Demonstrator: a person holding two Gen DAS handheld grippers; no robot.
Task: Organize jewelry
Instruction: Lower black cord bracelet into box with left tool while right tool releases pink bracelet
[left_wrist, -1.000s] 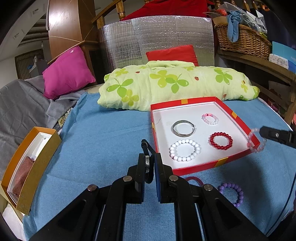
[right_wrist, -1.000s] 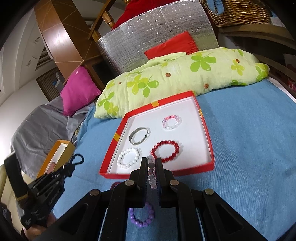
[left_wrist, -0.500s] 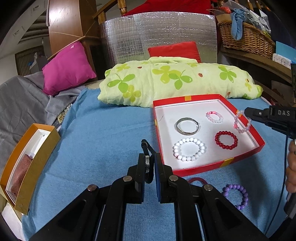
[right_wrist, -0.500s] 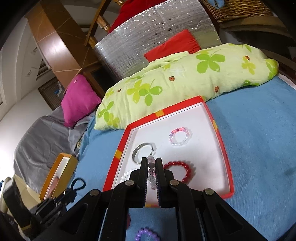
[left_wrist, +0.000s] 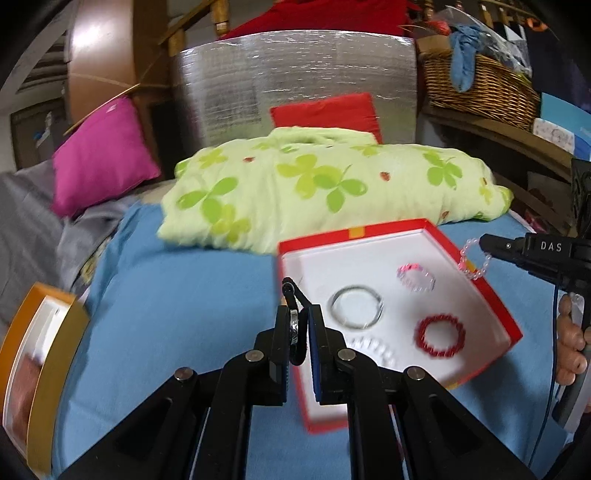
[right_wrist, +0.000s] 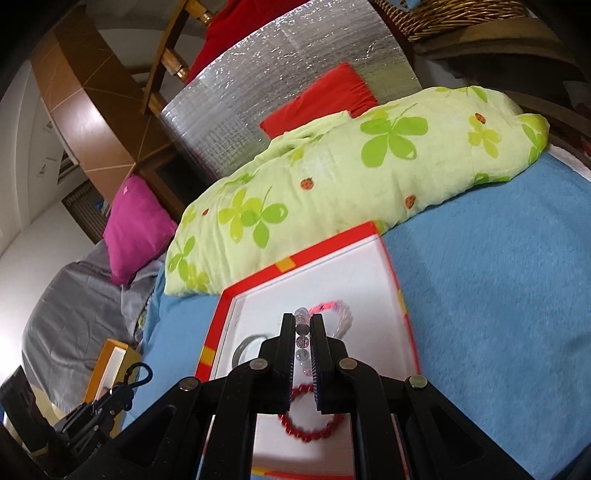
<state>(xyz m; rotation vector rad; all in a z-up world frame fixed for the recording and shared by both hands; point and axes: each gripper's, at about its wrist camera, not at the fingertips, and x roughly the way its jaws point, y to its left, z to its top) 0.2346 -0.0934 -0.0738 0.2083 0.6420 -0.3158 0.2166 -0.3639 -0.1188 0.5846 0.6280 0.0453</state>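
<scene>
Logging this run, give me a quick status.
Left gripper shut on black watch. Right gripper shut on clear bracelet, over red tray. Nothing blocking.

Ahead of the tool: clover-print quilt (left_wrist: 332, 188) on blue blanket (left_wrist: 184, 295). Behind it, red cushion (left_wrist: 327, 112) against silver foil panel (left_wrist: 295, 81). Far left: magenta pillow (left_wrist: 99, 155). Far right: wicker basket (left_wrist: 480, 88).

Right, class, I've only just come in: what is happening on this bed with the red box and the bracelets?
A person is sorting jewelry with two handheld grippers. The right gripper is shut on a clear bead bracelet, held over the red box. The left gripper is shut on a black-strapped watch. Four bracelets already lie in the box.
</scene>
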